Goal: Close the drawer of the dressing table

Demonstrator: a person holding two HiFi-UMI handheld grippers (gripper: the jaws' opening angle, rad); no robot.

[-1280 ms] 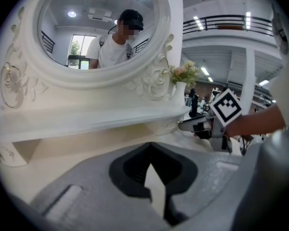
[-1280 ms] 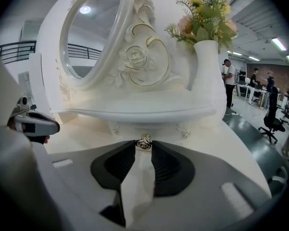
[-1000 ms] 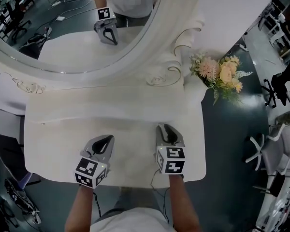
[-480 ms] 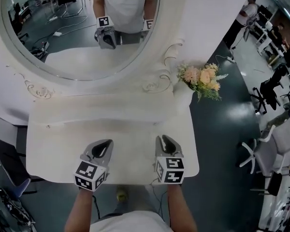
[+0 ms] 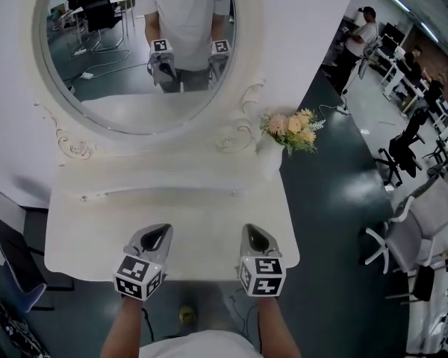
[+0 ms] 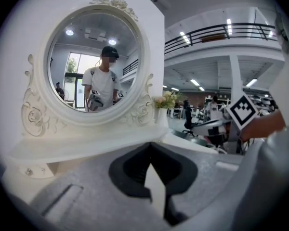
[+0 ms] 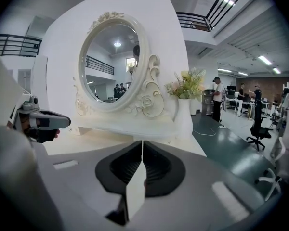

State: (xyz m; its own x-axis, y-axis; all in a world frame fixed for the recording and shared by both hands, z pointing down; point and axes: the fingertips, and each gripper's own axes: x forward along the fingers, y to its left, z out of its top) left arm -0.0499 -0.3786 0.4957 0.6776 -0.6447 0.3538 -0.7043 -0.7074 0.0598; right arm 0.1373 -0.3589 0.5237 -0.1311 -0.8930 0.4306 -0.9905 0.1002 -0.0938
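The white dressing table (image 5: pixel 209 230) stands below me with its oval mirror (image 5: pixel 138 47) at the back. Under the mirror shelf runs a low drawer front (image 5: pixel 157 193) with a small knob at each end; it looks flush with the shelf. No drawer shows sticking out past the table's front edge. My left gripper (image 5: pixel 160 232) (image 6: pixel 149 147) and right gripper (image 5: pixel 252 232) (image 7: pixel 142 143) hover over the front edge, side by side. Both are shut with nothing between the jaws. The mirror reflects the person and both grippers.
A white vase of pink and yellow flowers (image 5: pixel 287 133) stands at the table's back right corner. A dark chair (image 5: pixel 11 263) is on the left of the table, and office chairs (image 5: pixel 396 237) and people on the right. A small yellow thing (image 5: pixel 185 315) lies on the floor by the feet.
The view has drawn back from the table, so more mirror and floor show. Both grippers have come back from the middle of the tabletop to its front edge, still shut.
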